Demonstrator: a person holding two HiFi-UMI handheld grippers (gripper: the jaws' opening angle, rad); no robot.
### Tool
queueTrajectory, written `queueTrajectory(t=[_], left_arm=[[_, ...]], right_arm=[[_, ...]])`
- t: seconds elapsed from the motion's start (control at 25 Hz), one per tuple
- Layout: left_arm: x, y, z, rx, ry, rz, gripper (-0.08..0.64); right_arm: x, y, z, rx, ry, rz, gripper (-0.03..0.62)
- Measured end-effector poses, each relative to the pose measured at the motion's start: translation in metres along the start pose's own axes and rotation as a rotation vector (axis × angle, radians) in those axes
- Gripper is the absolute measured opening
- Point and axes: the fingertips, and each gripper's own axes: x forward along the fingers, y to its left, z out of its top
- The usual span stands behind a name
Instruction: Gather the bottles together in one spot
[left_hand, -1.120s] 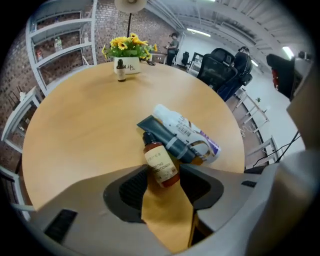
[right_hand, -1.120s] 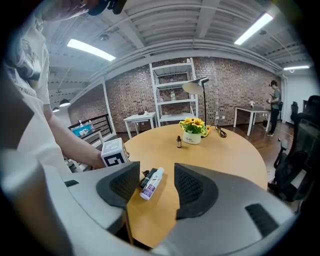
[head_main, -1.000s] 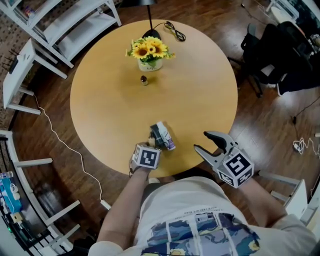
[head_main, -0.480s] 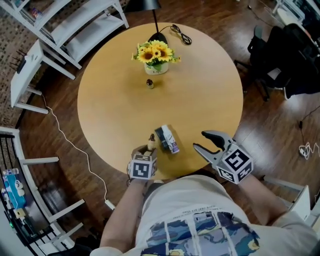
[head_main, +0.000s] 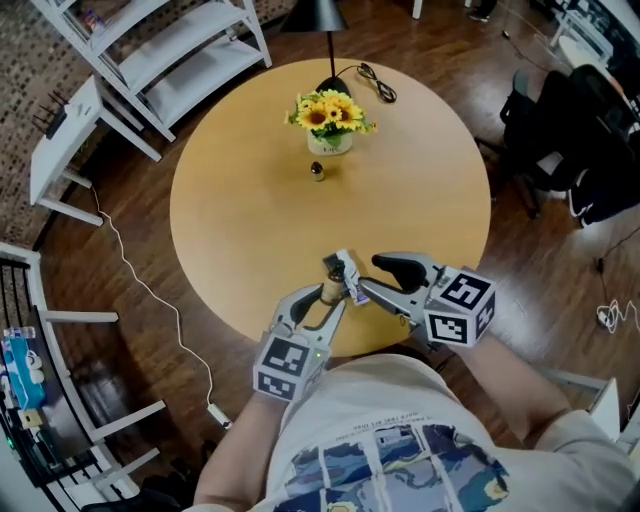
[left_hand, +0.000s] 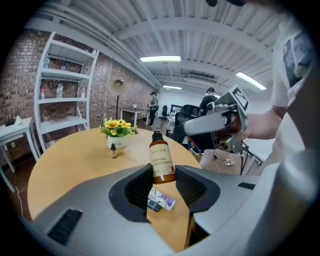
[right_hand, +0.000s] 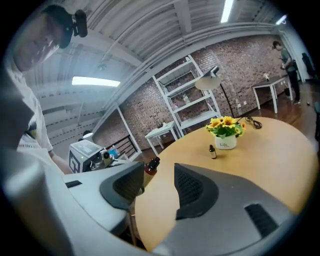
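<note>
left gripper (left_hand: 162, 182): it's clamped on the amber glass bottle with a black cap (left_hand: 161, 162). A second ago you were down at the near edge of the round wooden table (head_main: 230, 220); now gripper and bottle are both up in the air.

amber bottle: upright between the pads, clear of the table, above the near edge.

right gripper (right_hand: 159, 185): the jaws have just been closing in, but there's nothing between them. It has swung in from the right and now sits just beside the amber bottle.

white plastic bottle with a purple label (left_hand: 161, 201): lying on its side near the near edge, right under your lifted bottle.

small dark dropper bottle (head_main: 317, 171): standing by the white pot of sunflowers (head_main: 330, 140) at the far side, well apart from the other two.

what it means: pickup's done, I'd say. The bottles still aren't in one spot, so the carry comes next.
</note>
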Motion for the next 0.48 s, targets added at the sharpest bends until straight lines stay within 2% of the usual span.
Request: queueTrajectory(t=[0.2,0.36,0.48], left_arm=[[-0.036,-0.023,0.014,0.121,-0.096,-0.074,0.149],[-0.066,-0.027,0.007,0.158,-0.132,-0.106,0.149],[-0.086,-0.033,-0.003,0.190,-0.142,-0.136,0.149]], right_arm=[[0.018,0.050,0.010,0.122,-0.067,0.109,0.167],[0.024,0.086,0.007,0.170,-0.099,0.156,0.104],[0.025,0.109,0.000,0.195,-0.109,0.163,0.096]])
